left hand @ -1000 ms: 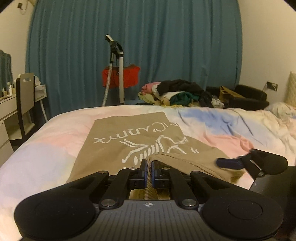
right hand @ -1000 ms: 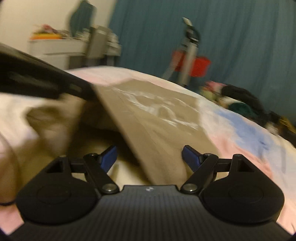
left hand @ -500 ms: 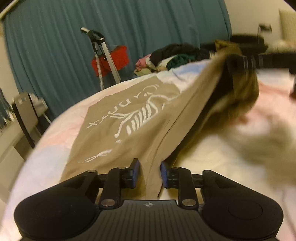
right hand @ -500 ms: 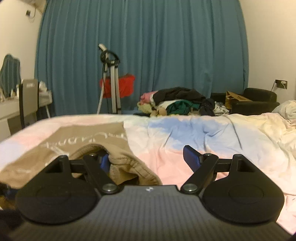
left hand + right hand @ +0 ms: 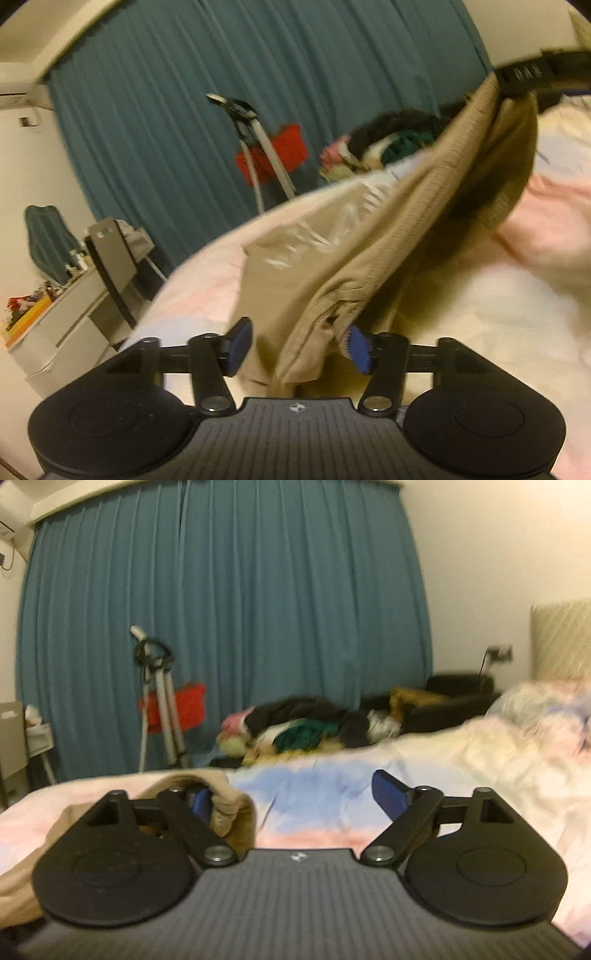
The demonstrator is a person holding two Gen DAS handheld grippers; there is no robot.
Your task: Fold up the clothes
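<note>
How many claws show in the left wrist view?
2. The left claw sits at the bottom, open around the tan shirt; the right claw is at top right, the shirt hanging from it.

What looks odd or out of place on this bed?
The tan shirt is not lying flat: one edge hangs lifted off the bed, draped over the open right gripper's finger. Behind lies an unfolded clothes pile.
</note>
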